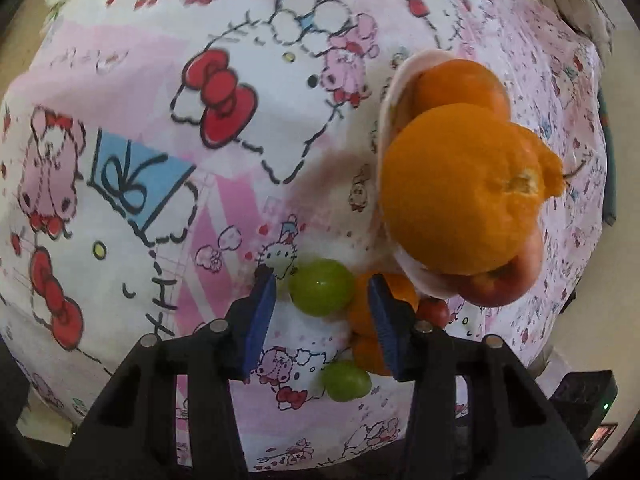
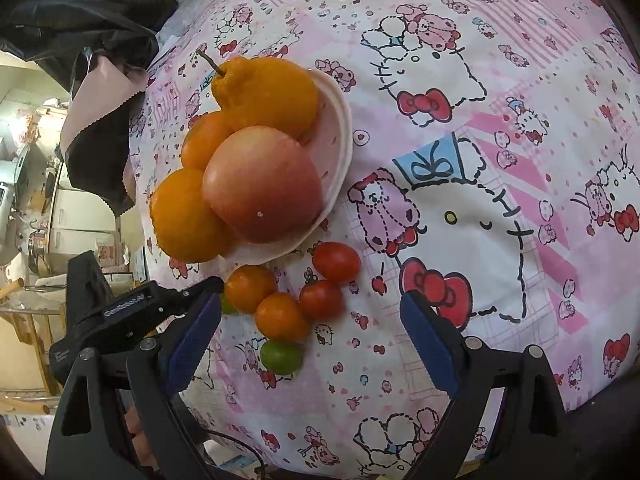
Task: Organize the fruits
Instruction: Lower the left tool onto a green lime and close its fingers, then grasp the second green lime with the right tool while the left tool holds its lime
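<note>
Black left gripper (image 1: 322, 282) with blue pads, jaws partly apart around a small round green fruit (image 1: 321, 287), contact unclear, right gripper (image 2: 310, 304) wide open, empty, above 2 small red tomatoes (image 2: 335, 261), pale round plate (image 2: 340, 120) piled with oranges.

The left claw (image 1: 322, 294) points down at the cartoon-print tablecloth (image 1: 160, 120), blue pads apart, with a green fruit (image 1: 321, 287) between the tips. Can't tell if the pads actually touch it. A second green fruit (image 1: 346, 380) lies lower down between the fingers. Small orange fruits (image 1: 394, 292) hide partly behind the right finger, with a red tomato (image 1: 434, 311) just beside them. On the right, a pale plate (image 1: 390, 112) is piled with a big orange (image 1: 460, 192), another orange (image 1: 460, 84) behind it, and an apple (image 1: 504, 284).
</note>
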Demonstrator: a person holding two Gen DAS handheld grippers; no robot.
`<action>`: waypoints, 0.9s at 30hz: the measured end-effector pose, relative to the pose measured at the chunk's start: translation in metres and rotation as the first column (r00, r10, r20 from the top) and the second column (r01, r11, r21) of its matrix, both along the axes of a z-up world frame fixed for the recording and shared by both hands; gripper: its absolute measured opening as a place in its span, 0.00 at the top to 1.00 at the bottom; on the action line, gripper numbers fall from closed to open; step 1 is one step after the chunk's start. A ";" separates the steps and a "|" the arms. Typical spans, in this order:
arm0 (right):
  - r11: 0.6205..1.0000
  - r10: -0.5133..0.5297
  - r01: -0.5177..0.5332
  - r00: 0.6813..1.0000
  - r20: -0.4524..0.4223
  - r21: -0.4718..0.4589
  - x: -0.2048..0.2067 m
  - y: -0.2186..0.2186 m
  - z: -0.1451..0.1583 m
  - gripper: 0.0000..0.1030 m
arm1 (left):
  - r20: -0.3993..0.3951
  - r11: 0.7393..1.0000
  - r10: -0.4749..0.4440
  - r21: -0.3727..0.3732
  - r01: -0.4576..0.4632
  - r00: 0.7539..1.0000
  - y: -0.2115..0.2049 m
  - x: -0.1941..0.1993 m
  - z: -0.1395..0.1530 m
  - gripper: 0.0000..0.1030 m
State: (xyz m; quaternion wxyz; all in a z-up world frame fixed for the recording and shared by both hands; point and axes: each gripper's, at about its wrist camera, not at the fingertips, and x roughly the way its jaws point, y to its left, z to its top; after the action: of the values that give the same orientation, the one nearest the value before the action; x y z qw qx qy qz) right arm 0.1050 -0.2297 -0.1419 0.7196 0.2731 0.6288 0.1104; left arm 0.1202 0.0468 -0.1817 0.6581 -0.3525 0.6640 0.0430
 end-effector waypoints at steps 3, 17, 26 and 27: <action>1.000 -0.010 0.010 1.000 -0.004 -0.004 0.000 -0.002 -0.001 0.09 | 0.007 1.000 -0.002 -0.001 0.002 1.000 -0.002 0.001 0.002 0.64; 1.000 -0.004 0.004 1.000 -0.004 -0.014 -0.002 -0.001 -0.001 0.09 | -0.029 0.948 -0.225 0.223 0.226 0.974 0.001 -0.019 0.024 0.74; 0.999 0.027 -0.027 1.000 0.001 -0.022 -0.001 0.009 -0.002 0.09 | -0.056 0.908 -0.306 0.284 0.309 0.950 -0.017 -0.014 0.010 0.66; 0.999 0.023 -0.023 1.000 -0.002 -0.022 -0.001 0.008 -0.003 0.09 | -0.056 0.907 -0.308 0.284 0.311 0.950 -0.018 -0.013 0.008 0.66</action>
State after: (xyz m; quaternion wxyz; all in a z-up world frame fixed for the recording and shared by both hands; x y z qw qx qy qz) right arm 0.1036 -0.2221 -0.1444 0.7207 0.2579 0.6338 0.1114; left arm 0.1068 0.0287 -0.1733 0.6976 -0.1424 0.7012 0.0368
